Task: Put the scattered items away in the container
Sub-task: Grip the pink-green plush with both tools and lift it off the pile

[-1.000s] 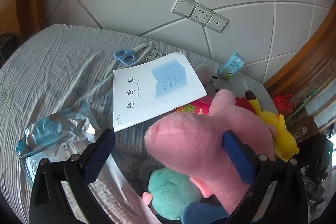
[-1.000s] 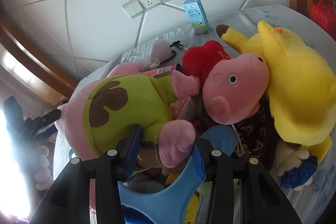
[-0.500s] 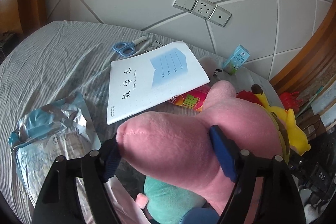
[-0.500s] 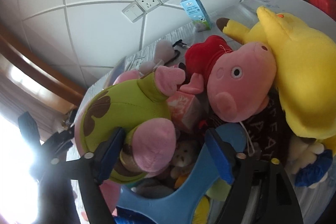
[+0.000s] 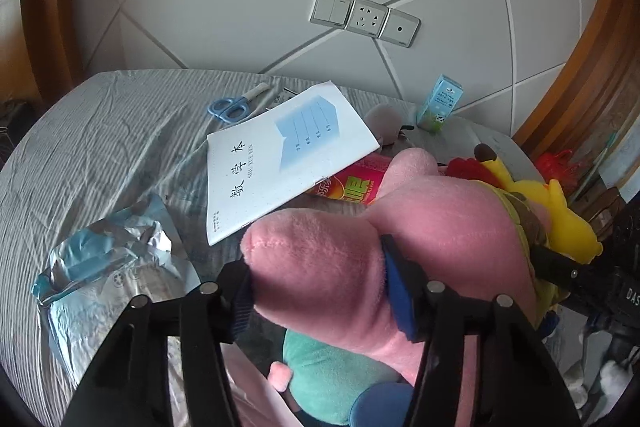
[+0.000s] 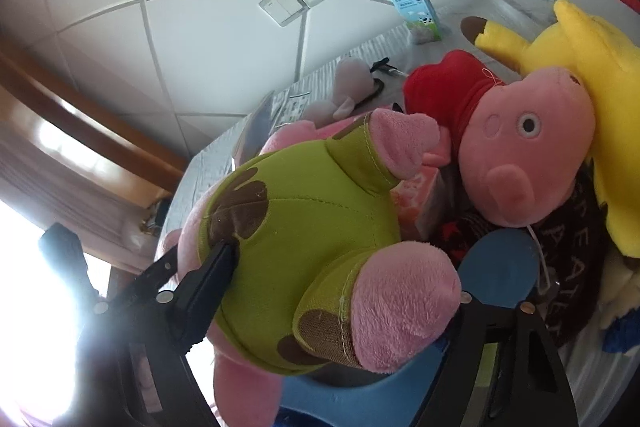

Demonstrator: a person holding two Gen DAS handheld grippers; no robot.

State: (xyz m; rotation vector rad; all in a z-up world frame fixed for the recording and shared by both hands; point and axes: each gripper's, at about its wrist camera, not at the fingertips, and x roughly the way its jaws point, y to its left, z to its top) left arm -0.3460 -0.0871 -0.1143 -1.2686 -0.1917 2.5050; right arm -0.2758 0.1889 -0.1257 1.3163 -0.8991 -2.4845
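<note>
Pink star plush (image 5: 400, 251), green shorts: lying atop the toy pile, beside the pig plush (image 6: 528, 155) and yellow plush (image 6: 592, 75). Your left gripper (image 5: 316, 291) has just been closing and is clamping one pink arm. Your right gripper (image 6: 344, 291) is straddling a leg; its jaws have been narrowing, contact unclear. Notebook (image 5: 280, 163), scissors (image 5: 232, 105), milk carton (image 5: 440, 103): lying on the grey sheet (image 5: 100, 131).

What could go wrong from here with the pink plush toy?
Left gripper, whose jaws have just been closing, pinches only a soft limb of the pink plush toy; it may slip. Right gripper, also just closing, has a leg between its fingers; lifting could drag the pig toy beside it.
</note>
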